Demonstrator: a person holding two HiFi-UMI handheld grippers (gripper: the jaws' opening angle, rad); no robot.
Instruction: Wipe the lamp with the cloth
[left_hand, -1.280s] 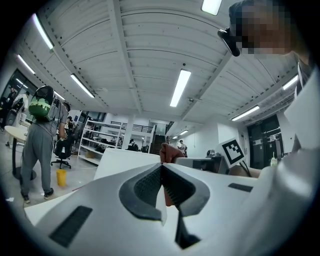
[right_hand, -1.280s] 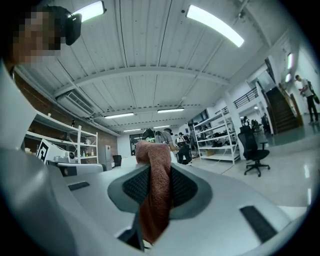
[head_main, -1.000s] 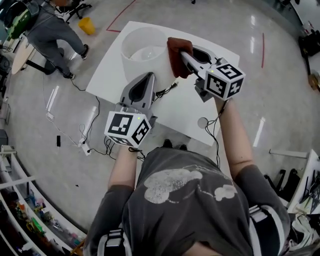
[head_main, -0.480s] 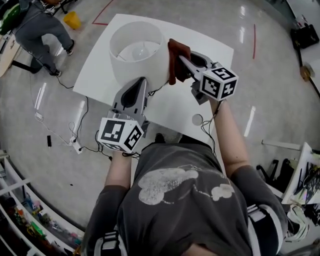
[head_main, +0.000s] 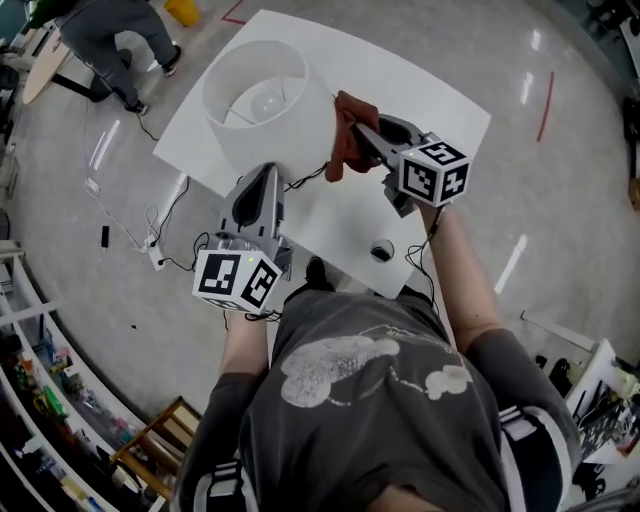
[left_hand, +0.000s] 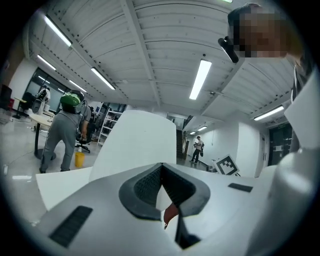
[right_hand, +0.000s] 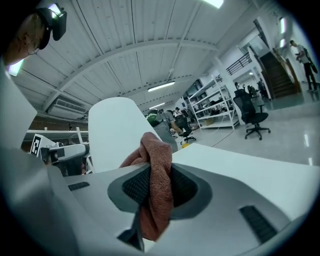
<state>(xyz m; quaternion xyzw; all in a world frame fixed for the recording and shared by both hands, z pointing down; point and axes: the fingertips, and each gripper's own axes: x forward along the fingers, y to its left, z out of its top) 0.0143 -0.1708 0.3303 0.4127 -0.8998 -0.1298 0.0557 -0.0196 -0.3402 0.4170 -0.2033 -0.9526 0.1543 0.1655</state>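
A coarse, rust-brown cloth (head_main: 343, 145) is clamped in the right gripper (head_main: 357, 128) and held against the lamp (head_main: 262, 105), which has a smooth white drum shade and stands on the white table (head_main: 420, 90). The left gripper (head_main: 266, 170) is closed on nothing, jaws together, just beside the shade.

Lamp (head_main: 265, 110) on table (head_main: 420, 90), cloth (head_main: 345, 140) just R of it.

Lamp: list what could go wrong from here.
1. The right gripper holds the cloth at the side of the lamp, while the left gripper is shut and seems to grip nothing. A firm wipe might tip or slide the lamp toward the edge of the table.
2. The black cord lies between the grippers and could snag.
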